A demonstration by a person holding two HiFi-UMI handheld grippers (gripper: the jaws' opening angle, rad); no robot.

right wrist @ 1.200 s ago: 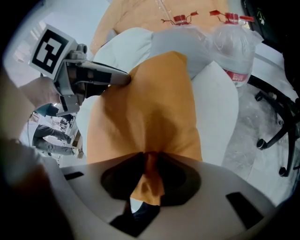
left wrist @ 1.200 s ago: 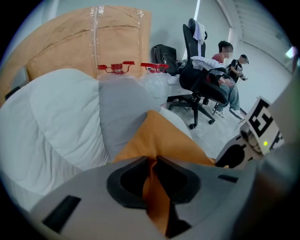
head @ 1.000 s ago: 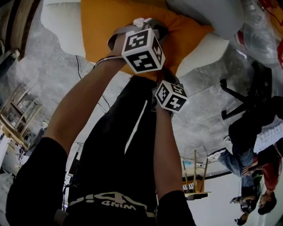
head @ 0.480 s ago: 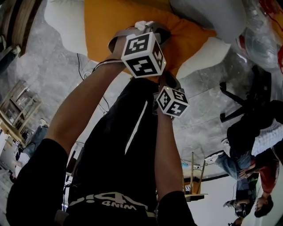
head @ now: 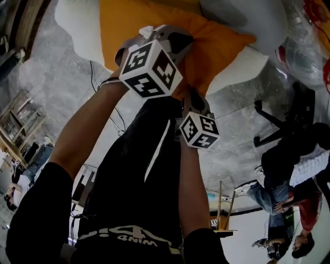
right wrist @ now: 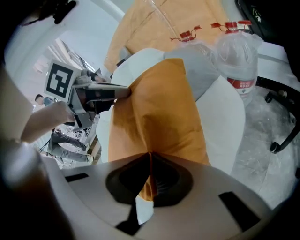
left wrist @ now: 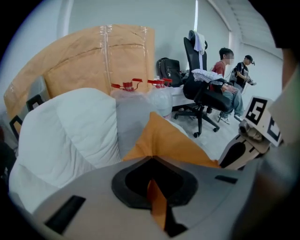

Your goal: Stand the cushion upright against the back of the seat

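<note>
— Where was the orange cushion when you looked?

— At the top middle of the head view, lying over the white padded seat. Its lower edge in that frame pointed toward the person, and both tools had hold of it there.

— Properly hold of it?

— Yes. The left gripper had its jaws pressed together on a fold of orange cloth. The right gripper was the same, with a strip of fabric pinched between closed jaws. They sat near each other on that edge, the left one higher in the head view.

— Was there much room around it?

— Grey stone floor lay open at the left of the head view, with a wooden rack at the far left edge. At the right an office chair stood near, and seated people filled the lower right. A grey pillow lay against the cushion's upper right side.

— Did the gripper views add anything?

— The left gripper view showed a big brown paper-wrapped bundle behind the seat, which the head view cut off. The right gripper view showed the left tool biting the cushion's side at mid left. It also showed a water bottle at upper right and a wedge of bare white seat beside the cushion.
</note>
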